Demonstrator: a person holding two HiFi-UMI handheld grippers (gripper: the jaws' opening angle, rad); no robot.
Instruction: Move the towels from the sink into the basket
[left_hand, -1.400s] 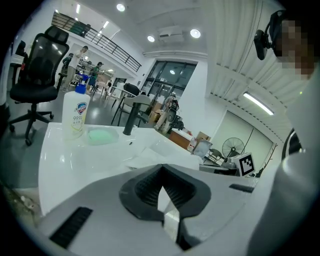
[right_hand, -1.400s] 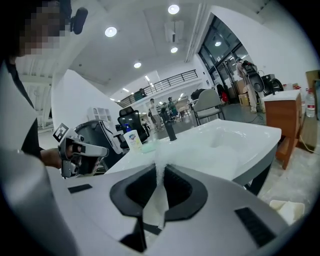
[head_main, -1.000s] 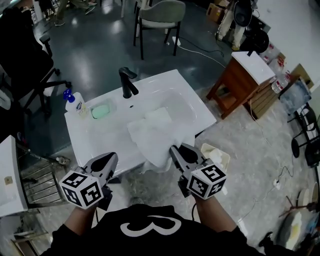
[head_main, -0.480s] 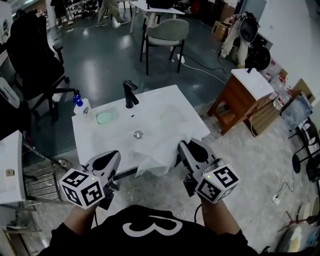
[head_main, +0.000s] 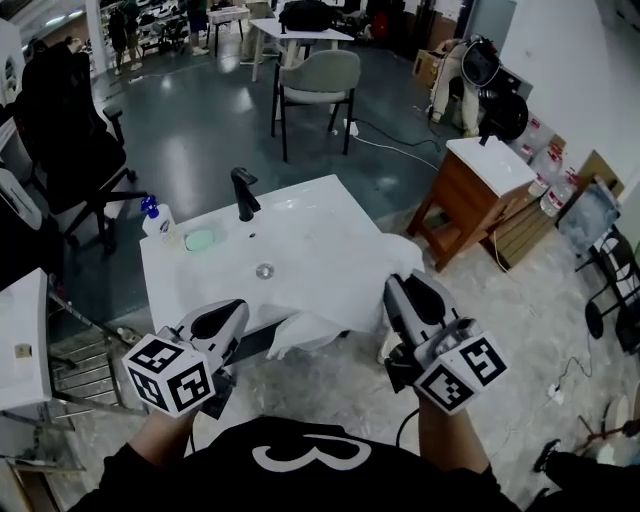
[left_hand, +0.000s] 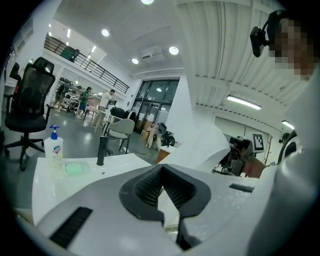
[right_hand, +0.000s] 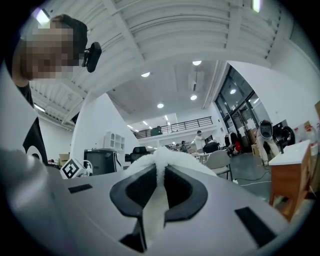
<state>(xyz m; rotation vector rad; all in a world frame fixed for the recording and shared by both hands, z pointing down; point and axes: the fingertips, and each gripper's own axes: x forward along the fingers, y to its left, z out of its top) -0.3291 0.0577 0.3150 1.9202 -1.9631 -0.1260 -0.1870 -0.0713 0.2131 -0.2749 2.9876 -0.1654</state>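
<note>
View from above and along both jaws. My left tongs (head_main: 232, 315) and right tongs (head_main: 405, 290) are held at the near edge of the white sink (head_main: 300, 235), the left at its left front corner, the right off its right front corner. Each pair is closed almost fully, with only a thin fold of white towel (head_main: 312, 328) pinched between its dark ribbed pads. In the left gripper view the cloth rises past the pads as a broad pale sheet, and in the right gripper view it bunches into a fluffy ridge over the tips. The towel is one piece strung between the two pairs of tongs. It sags in the middle below the sink's front edge, outside the bowl, and whether it brushes that edge I cannot tell. On the sink top, beyond the towel, are the round drain (head_main: 264, 270), a black tap (head_main: 243, 193) at the back, a green pad (head_main: 199, 240) to its left, and a soap bottle (head_main: 157, 217) with a blue pump at the far left corner. A wooden cabinet (head_main: 470, 200) stands on the floor to the right of the sink.
</note>
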